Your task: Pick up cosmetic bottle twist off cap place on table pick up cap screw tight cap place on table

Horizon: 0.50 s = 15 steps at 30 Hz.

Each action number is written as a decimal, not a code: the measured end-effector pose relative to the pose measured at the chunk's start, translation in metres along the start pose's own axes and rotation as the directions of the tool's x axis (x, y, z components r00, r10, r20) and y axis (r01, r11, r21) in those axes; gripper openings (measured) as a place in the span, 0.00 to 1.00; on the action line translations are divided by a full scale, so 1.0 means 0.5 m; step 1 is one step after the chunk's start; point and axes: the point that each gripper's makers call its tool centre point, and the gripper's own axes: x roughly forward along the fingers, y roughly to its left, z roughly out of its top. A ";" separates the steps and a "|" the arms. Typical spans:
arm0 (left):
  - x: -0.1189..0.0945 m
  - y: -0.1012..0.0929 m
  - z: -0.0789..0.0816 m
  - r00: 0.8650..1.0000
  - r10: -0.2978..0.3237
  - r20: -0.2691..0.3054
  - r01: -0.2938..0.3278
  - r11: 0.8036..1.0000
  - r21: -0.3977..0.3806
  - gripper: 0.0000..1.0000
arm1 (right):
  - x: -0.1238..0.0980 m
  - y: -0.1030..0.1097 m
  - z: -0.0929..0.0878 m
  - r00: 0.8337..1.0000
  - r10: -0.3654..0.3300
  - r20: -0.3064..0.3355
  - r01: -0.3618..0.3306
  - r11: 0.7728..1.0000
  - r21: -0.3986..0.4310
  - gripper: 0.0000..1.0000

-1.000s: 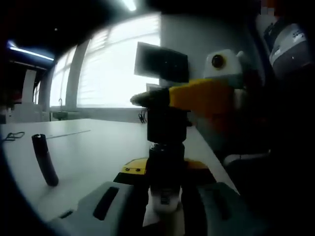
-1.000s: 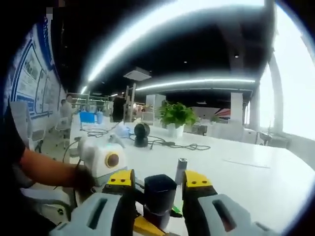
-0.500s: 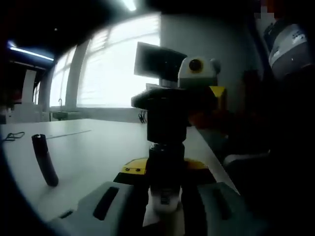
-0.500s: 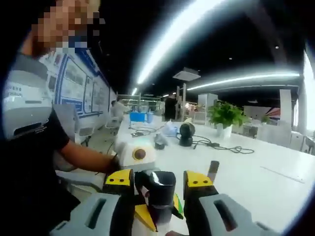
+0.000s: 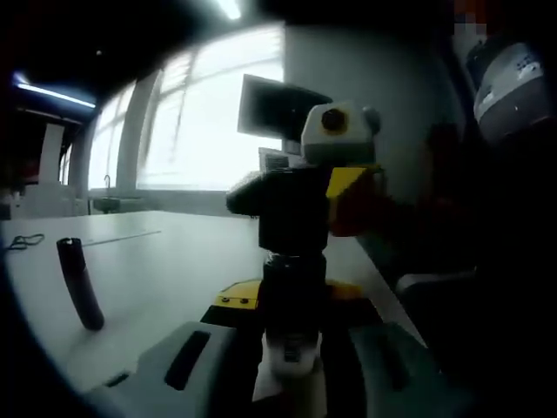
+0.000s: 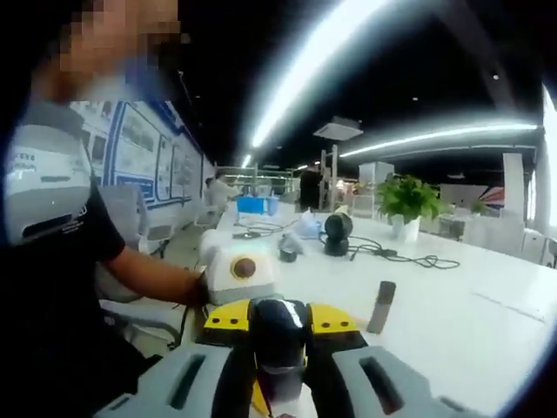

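A dark cosmetic bottle (image 5: 293, 292) with a pale base stands upright between the jaws of my left gripper (image 5: 291, 305), which is shut on it. Its black cap (image 5: 291, 218) sits on top. My right gripper (image 5: 348, 196) reaches in from the right with its yellow-tipped jaws against the cap. In the right gripper view, my right gripper (image 6: 278, 318) is shut on the black cap (image 6: 278, 326), and the left gripper (image 6: 239, 270) lies just behind it, held by a person's hand.
A dark slim tube (image 5: 80, 283) (image 6: 380, 306) stands upright on the white table (image 5: 174, 261). A monitor (image 5: 278, 109) stands by the window. A potted plant (image 6: 409, 205), a round black device (image 6: 338, 231) and cables lie farther off. The person's arm (image 6: 130, 270) is at the left.
The right gripper's jaws have drawn closer together on the cap. It has rolled around the cap, and its view has swung toward the person. The left gripper and the bottle have kept still.
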 end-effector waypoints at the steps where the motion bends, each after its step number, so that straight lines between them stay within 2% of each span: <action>1: 0.000 0.000 0.000 1.000 0.000 0.000 0.000 1.000 0.001 0.15 | -0.001 0.000 -0.001 1.000 -0.023 -0.002 0.023 1.000 0.001 0.16; 5: 0.000 -0.001 0.000 1.000 0.000 -0.001 0.000 1.000 0.003 0.15 | -0.002 -0.003 -0.003 0.997 -0.083 -0.001 0.083 0.996 0.015 0.16; 8: 0.000 -0.002 0.000 1.000 -0.001 -0.001 0.001 1.000 0.002 0.15 | -0.004 -0.007 -0.004 0.987 -0.162 -0.014 0.162 0.987 0.006 0.16; 12: 0.000 -0.003 0.000 1.000 0.000 0.000 0.000 1.000 0.002 0.15 | -0.006 -0.013 -0.004 0.956 -0.291 -0.037 0.292 0.957 0.001 0.16; 15: 0.000 -0.004 0.000 1.000 0.000 0.000 0.000 1.000 0.003 0.15 | -0.006 -0.011 -0.002 0.934 -0.354 -0.044 0.354 0.935 -0.003 0.16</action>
